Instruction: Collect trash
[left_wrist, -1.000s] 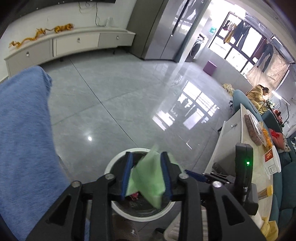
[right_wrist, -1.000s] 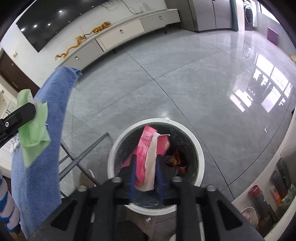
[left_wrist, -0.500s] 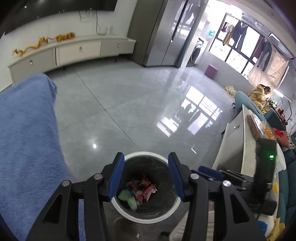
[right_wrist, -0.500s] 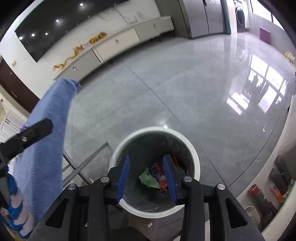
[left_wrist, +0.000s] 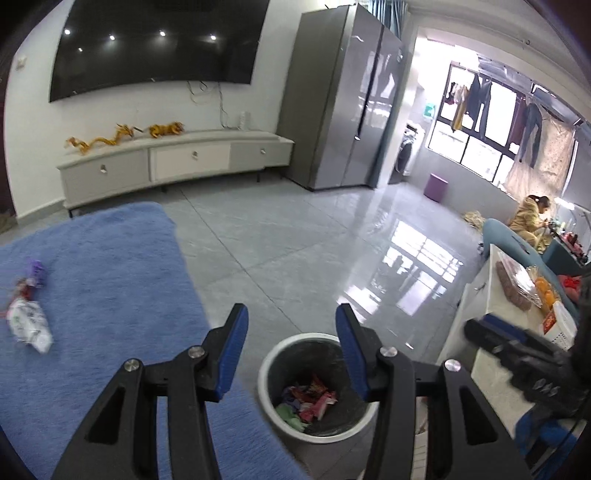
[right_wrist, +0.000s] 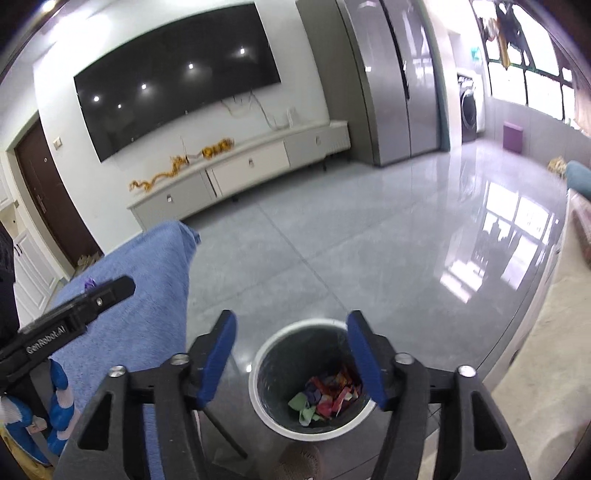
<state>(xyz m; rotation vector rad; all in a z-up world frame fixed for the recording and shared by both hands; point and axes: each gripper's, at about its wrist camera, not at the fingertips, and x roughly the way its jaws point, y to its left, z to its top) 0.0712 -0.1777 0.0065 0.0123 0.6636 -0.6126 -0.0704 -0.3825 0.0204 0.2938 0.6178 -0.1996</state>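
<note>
A blue cloth (left_wrist: 103, 280) is covering the raised surface at the left. Two wrappers are lying on it near its left edge: a purple wrapper (left_wrist: 36, 271) and, just in front of it, a white wrapper (left_wrist: 29, 326). A glossy grey tiled floor (left_wrist: 295, 236) is carrying a white-rimmed bin (left_wrist: 275, 354), which is standing beside the cloth's edge. A white TV cabinet (left_wrist: 177, 162) is standing on the floor against the far wall.
</note>
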